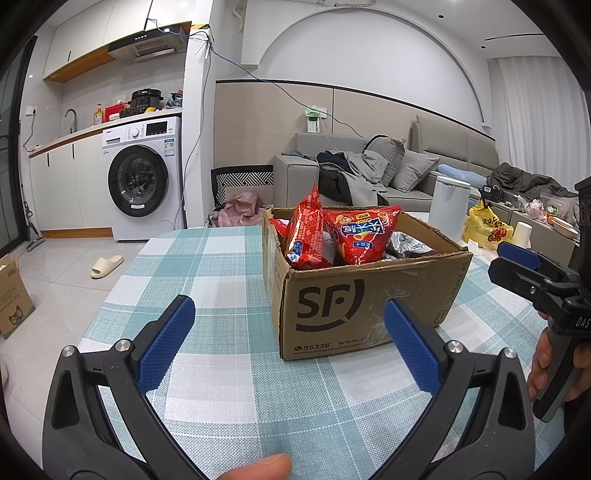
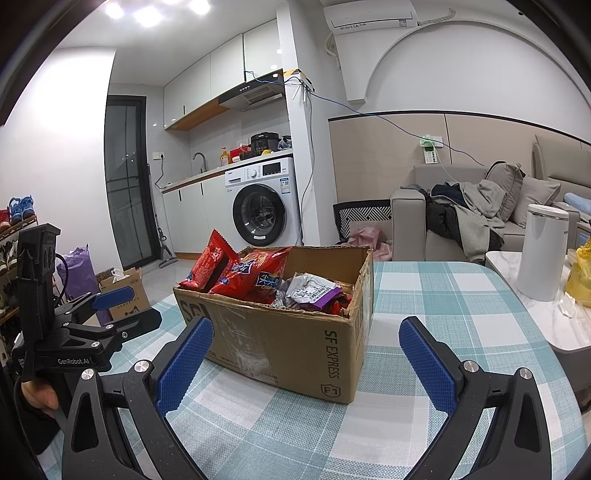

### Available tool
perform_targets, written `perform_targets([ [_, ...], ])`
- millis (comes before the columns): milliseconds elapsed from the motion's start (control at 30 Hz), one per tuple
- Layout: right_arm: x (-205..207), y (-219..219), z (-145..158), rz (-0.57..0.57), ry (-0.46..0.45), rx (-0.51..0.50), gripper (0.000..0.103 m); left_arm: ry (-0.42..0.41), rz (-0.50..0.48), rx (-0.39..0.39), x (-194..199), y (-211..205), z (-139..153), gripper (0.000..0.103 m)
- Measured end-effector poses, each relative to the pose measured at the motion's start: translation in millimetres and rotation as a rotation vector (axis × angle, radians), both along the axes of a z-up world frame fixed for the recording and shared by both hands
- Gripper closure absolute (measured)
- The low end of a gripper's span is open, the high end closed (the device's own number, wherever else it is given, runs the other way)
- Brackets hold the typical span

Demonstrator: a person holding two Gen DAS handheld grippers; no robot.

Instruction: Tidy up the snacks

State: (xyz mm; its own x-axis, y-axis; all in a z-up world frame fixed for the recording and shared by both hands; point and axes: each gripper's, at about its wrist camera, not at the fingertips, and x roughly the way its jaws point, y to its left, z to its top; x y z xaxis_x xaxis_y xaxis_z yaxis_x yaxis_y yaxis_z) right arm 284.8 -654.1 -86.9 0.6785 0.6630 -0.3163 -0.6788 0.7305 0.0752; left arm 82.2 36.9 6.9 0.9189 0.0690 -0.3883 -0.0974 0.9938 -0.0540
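Snacks (image 1: 332,236) fill the box (image 1: 362,306); table (image 1: 221,280) otherwise bare. Left gripper (image 1: 288,347) and right gripper (image 2: 306,362) spread, empty. Likely near completion.

Bright, even indoor light. Three round ceiling lamps (image 2: 147,9) blow out to white glare at far left. Both views stay sharp, with strong fisheye bending and black vignetted corners.
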Motion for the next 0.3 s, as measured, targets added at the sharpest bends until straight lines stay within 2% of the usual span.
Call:
perform_targets([
  [300,0.1,0.0,0.0,0.0,0.0,0.0,0.0,-0.002,-0.001,0.0,-0.8,-0.9,0.5,0.001],
])
